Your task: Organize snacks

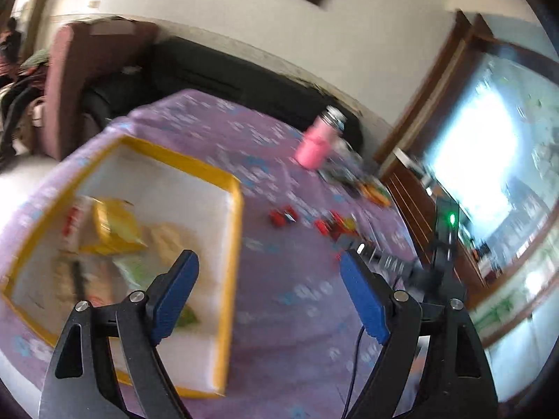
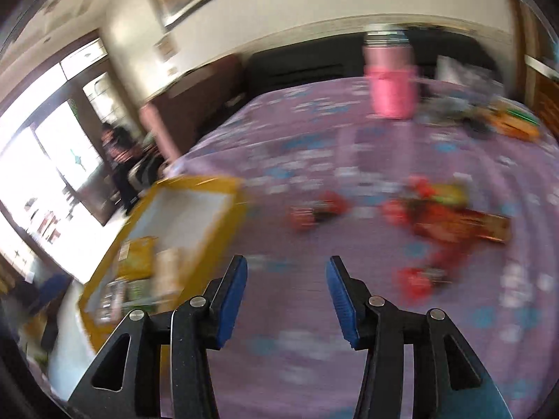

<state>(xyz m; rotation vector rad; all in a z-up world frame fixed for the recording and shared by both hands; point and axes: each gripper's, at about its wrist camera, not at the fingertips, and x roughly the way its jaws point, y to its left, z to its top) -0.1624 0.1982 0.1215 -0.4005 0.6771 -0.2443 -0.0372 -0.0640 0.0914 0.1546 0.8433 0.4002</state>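
A yellow-rimmed white tray (image 1: 233, 230) lies on the purple tablecloth and holds several snack packets, among them a yellow one (image 1: 115, 227). Loose red snack packets (image 1: 283, 215) lie on the cloth to its right. My left gripper (image 1: 269, 262) is open and empty, above the tray's right rim. The other gripper (image 1: 401, 265) shows at the right of the left wrist view. In the right wrist view my right gripper (image 2: 286, 265) is open and empty above the cloth, between the tray (image 2: 213, 234) at the left and a heap of red packets (image 2: 440, 216) at the right. Both views are blurred.
A pink bottle (image 1: 316, 139) stands at the far side of the table, also in the right wrist view (image 2: 391, 80), with a clutter of packets (image 1: 363, 181) beside it. A dark sofa (image 1: 216, 70) stands behind the table. A wooden cabinet (image 1: 419, 206) is at the right.
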